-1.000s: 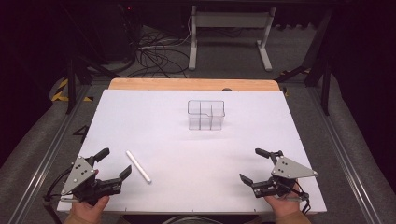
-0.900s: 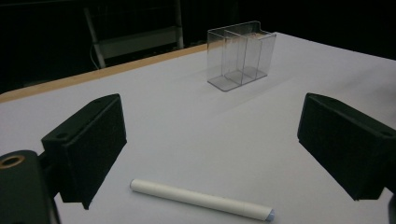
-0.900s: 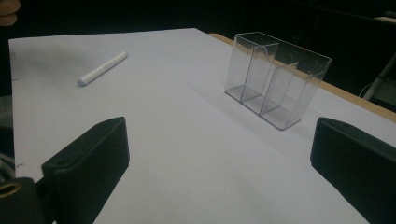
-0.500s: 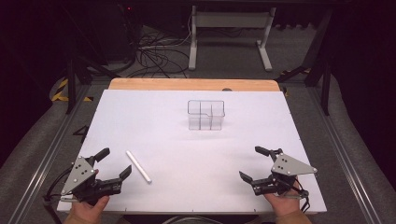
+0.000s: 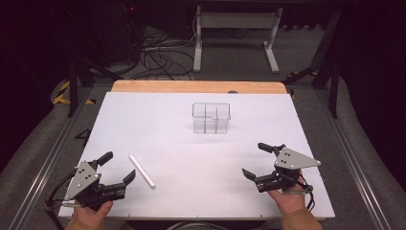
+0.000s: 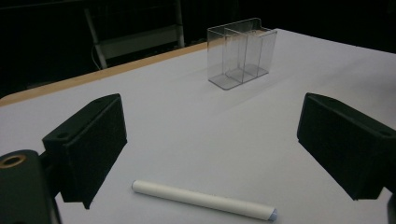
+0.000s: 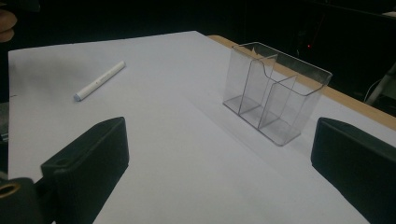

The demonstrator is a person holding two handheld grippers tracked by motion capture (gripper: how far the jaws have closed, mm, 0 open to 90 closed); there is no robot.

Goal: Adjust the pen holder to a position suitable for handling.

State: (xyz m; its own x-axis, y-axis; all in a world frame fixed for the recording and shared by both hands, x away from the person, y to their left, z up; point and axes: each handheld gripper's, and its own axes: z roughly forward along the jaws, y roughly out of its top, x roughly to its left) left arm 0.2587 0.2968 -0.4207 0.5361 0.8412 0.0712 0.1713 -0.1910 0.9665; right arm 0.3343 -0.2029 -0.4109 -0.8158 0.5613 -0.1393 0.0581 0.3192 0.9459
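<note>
Lying flat, white marker (image 5: pixel 141 170), blue-tipped end

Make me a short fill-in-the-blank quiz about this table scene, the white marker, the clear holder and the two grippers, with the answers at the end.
1. The white marker lies flat on the table, nearest the ____ gripper.
2. The jaws of both the left gripper and the right gripper stand ____.
3. The clear holder has compartments that are all ____.
4. The clear holder stands ____ on the table.

Missing words: left; open; empty; upright
</note>
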